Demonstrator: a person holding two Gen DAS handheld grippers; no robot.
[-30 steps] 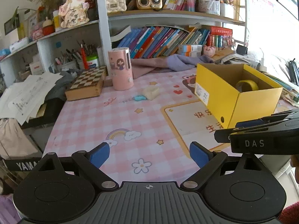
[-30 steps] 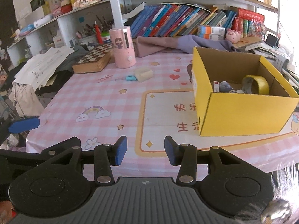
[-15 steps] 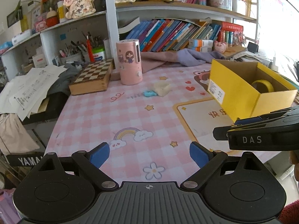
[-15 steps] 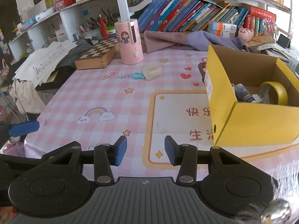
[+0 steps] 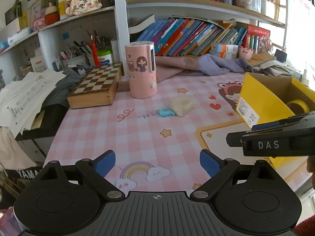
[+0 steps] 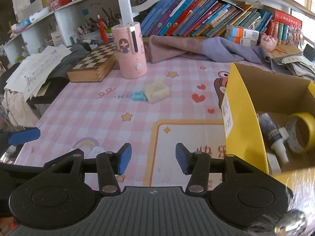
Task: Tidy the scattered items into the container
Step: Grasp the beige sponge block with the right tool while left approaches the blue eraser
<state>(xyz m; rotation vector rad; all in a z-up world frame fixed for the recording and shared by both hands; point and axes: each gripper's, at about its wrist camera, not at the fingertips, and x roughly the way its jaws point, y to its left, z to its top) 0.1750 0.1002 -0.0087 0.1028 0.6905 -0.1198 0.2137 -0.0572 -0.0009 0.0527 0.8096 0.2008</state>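
A yellow cardboard box (image 6: 240,118) stands at the right of the pink checked table; it shows in the left wrist view (image 5: 261,102) too. Inside it lie a yellow tape roll (image 6: 304,131) and a small dark bottle (image 6: 272,135). A cream block (image 6: 156,90) and a small blue item (image 6: 138,96) lie together mid-table, also in the left wrist view: block (image 5: 182,105), blue item (image 5: 166,112). My left gripper (image 5: 157,162) is open and empty over the near table edge. My right gripper (image 6: 153,158) is open and empty, left of the box.
A pink cylinder appliance (image 5: 142,71) and a wooden chessboard box (image 5: 97,87) stand behind the loose items. Purple cloth (image 6: 196,49) lies along the back under shelves of books. Papers (image 5: 27,94) overhang the left edge.
Both grippers have moved forward over the table toward the cream block and blue item. The right gripper's jaws have opened wider. Nothing was picked up.
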